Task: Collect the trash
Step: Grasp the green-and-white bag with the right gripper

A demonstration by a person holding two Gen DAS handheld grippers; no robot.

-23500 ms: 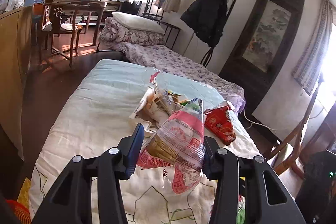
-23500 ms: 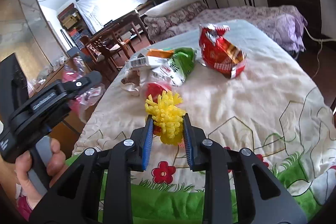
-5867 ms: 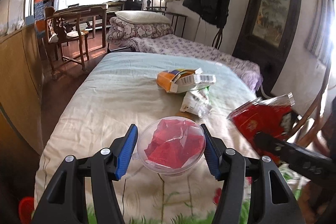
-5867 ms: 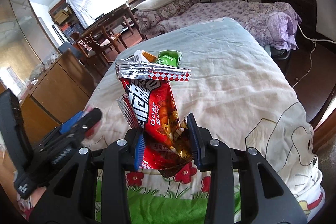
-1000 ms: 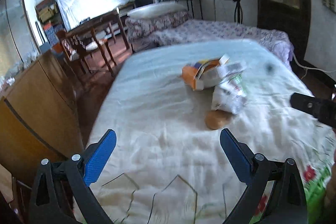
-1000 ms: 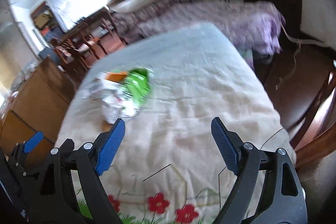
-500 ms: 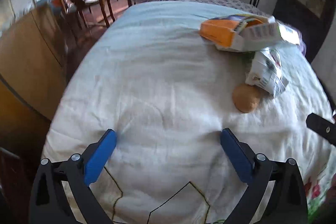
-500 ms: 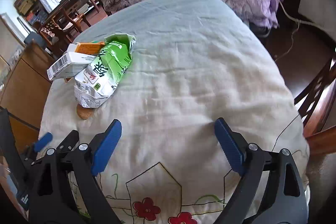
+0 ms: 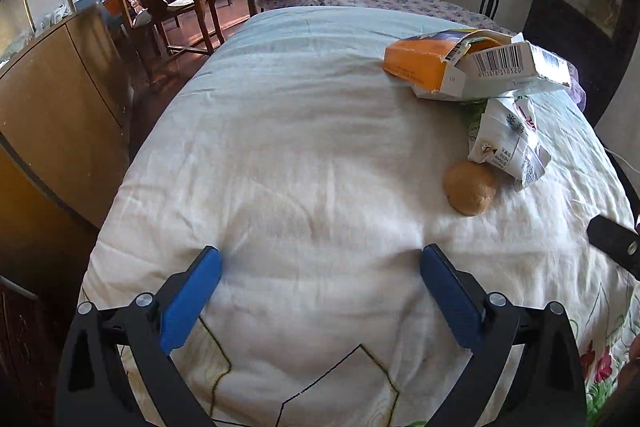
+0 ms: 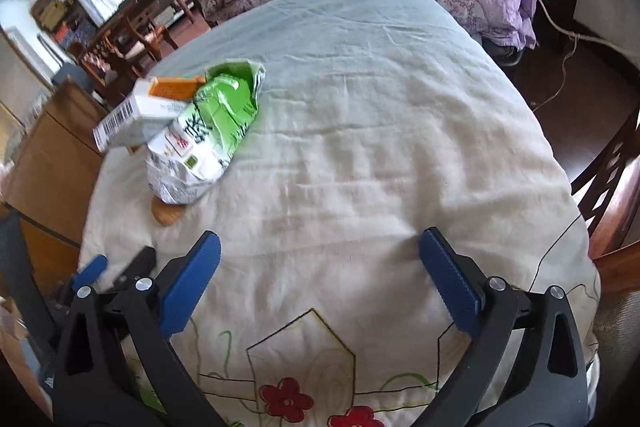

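The last trash lay in a small heap on the white quilt [image 9: 304,155]: an orange carton [image 9: 420,65] under a torn white box [image 9: 508,67], both leaning on a crumpled green and white bag [image 10: 208,131], with a round brown bun [image 9: 470,193] touching the bag's near end. The left gripper [image 9: 320,297] and right gripper [image 10: 320,285] hung over bare quilt nearby, jaws wide apart, holding nothing

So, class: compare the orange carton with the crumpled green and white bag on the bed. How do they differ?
The orange carton is a stiff box with flat sides; the green and white bag is soft and crumpled. The carton's end is torn open with a barcoded flap sticking out, while the bag gapes at its far end. Both lie on the quilt, touching, and neither is gripped.
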